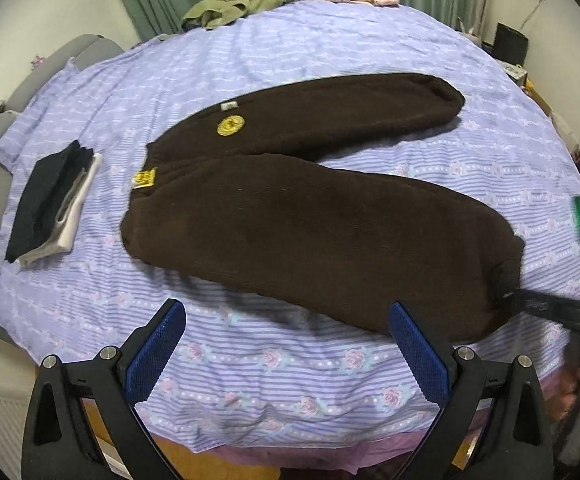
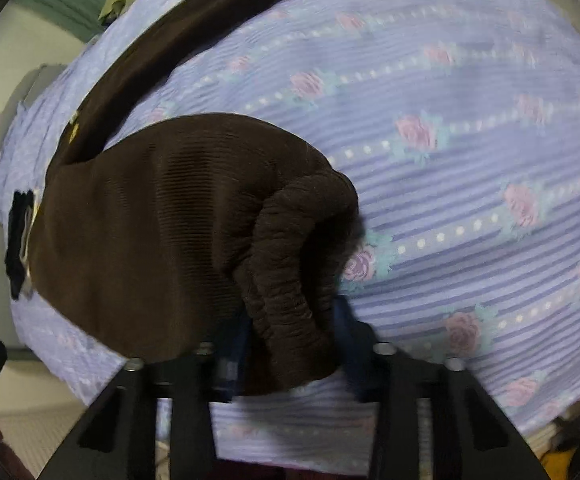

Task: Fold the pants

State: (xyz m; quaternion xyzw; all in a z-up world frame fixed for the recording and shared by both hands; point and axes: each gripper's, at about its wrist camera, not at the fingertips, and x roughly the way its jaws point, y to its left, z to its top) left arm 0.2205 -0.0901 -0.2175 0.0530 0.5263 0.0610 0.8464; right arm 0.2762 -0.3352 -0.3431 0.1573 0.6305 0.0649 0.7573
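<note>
A bed with a lilac rose-striped sheet (image 1: 290, 44) fills the room. One pair of brown fleece pants (image 1: 290, 216) lies flat, its two legs splayed; soft and thick, best gripped at cuffs. The right gripper (image 2: 290, 344) pinches the near cuff (image 2: 290, 280); the left gripper (image 1: 286, 344) hovers, fingers spread. One folded stack (image 1: 50, 204) sits left.

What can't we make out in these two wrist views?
- Right gripper pads, right wrist view: buried under the ribbed cuff of the brown fleece pants.
- Yellow patch text, left wrist view: too small.
- Folded black and white clothes stack: item count unclear.
- Right gripper, left wrist view: blurred, cut by edge.
</note>
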